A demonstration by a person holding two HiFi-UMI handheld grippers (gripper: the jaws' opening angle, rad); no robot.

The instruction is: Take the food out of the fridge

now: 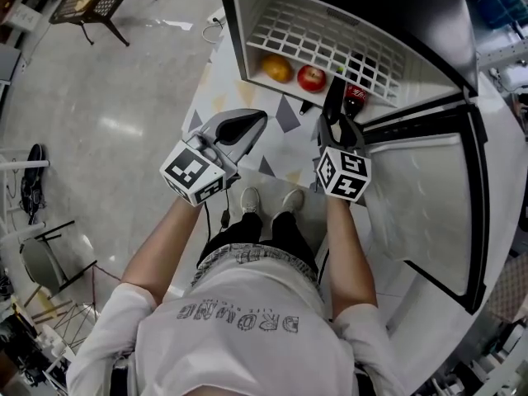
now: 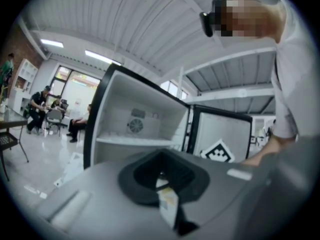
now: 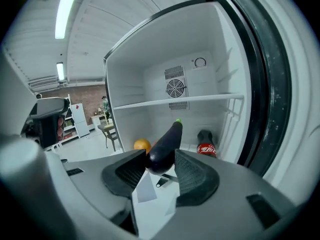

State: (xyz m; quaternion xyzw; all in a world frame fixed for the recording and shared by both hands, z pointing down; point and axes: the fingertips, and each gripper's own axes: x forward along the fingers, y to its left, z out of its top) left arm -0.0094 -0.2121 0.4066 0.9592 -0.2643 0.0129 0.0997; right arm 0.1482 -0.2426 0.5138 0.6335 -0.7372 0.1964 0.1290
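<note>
Head view: the fridge stands open at the upper right, its door swung toward the lower right. On its floor, under a wire shelf, lie an orange and a red fruit, with a cola bottle to their right. The right gripper, at centre right, is clamped on a dark eggplant that points toward the fridge mouth. The left gripper, at centre left, is outside the fridge with its jaws together.

Left gripper view: the left gripper fills the bottom, pads pressed together with nothing between them. The open fridge shows mid-frame.

Right gripper view: the right gripper has both pads pressing the eggplant, which tilts up to the right, green tip uppermost. Behind it, low in the fridge, the orange sits at left and the cola bottle lies at right, below a shelf.
</note>
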